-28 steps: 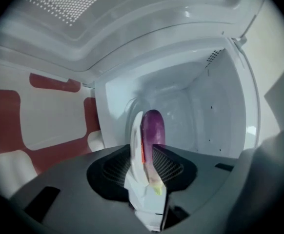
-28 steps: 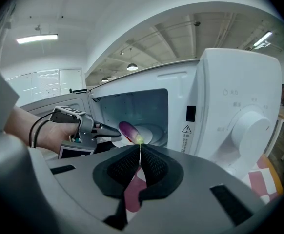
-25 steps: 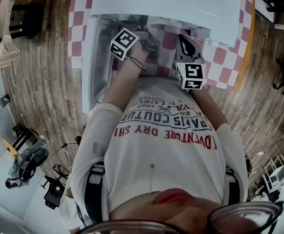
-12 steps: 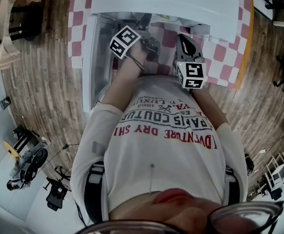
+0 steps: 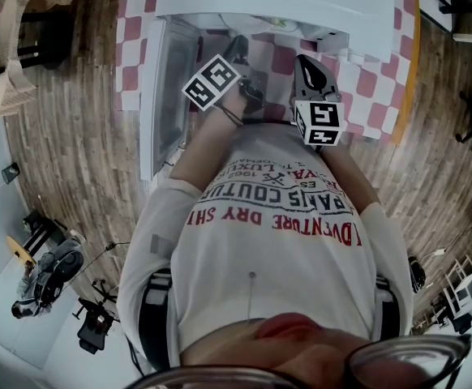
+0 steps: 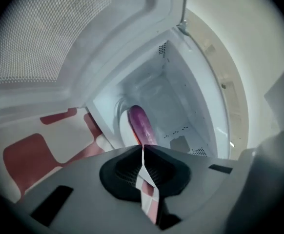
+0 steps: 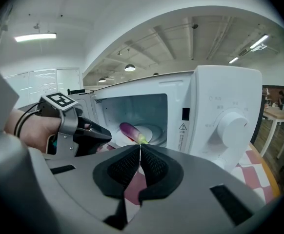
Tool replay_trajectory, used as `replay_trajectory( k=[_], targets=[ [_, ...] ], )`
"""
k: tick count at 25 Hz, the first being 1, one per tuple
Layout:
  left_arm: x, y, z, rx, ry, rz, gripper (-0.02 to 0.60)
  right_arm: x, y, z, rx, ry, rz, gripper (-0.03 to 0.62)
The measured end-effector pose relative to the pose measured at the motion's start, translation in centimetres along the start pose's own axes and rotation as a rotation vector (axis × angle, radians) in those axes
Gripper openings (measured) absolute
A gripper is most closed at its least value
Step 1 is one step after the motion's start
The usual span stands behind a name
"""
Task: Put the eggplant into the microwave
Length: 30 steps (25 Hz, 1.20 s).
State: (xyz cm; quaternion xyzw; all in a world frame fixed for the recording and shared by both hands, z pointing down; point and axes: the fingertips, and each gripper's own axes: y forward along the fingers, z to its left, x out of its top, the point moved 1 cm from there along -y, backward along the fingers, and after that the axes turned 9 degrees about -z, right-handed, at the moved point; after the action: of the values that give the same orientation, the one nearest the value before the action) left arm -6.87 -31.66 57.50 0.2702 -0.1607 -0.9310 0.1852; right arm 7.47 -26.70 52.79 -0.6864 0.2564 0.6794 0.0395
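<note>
The eggplant (image 6: 141, 125) lies in the open microwave (image 7: 220, 111) (on its turntable (image 7: 154, 129)); the left gripper (image 6: 143, 148) has just closed its jaws on nothing. The right gripper (image 7: 140, 148) is likewise closed, empty.

Purple eggplant (image 7: 129, 130), green tip; white microwave (image 7: 220, 96); red-and-white checked tablecloth (image 5: 366, 96); brown wood-plank floor (image 5: 82, 152); white T-shirt (image 5: 276, 258), red and black lettering.
</note>
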Motion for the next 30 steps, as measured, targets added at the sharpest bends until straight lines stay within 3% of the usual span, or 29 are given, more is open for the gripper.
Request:
replay_trajectory(
  k=[5,7,10,15,18,22,30],
  targets=[
    [-0.2,-2.7,-2.2,-0.093,0.048,0.007,0.026,0.9,-0.7,0.7,0.001,-0.015,-0.024,0.029],
    [-0.1,-3.8,-3.6,-0.158,0.114,0.009,0.026,1.6,-1.0,0.7,-0.003,-0.016,-0.046,0.029],
    [0.5,-5.5,-6.3,-0.257,0.312,-0.028,0.026,3.2,-1.5,0.5,-0.013,-0.014,-0.093,0.029],
    [2.0,-8.2,-11.4,-0.407,0.735,-0.167,0.026,5.3,-2.2,0.7,-0.016,-0.016,-0.159,0.029],
    [2.7,-9.6,-13.3,-0.448,0.889,-0.237,0.026,6.2,-2.5,1.1,-0.014,-0.028,-0.185,0.029],
    [3.2,-10.5,-14.0,-0.445,0.972,-0.292,0.026,7.2,-2.8,0.9,-0.027,-0.040,-0.215,0.029],
    [3.5,-10.2,-13.9,-0.412,0.996,-0.301,0.026,7.8,-2.7,0.6,-0.033,-0.058,-0.221,0.029]
  ],
)
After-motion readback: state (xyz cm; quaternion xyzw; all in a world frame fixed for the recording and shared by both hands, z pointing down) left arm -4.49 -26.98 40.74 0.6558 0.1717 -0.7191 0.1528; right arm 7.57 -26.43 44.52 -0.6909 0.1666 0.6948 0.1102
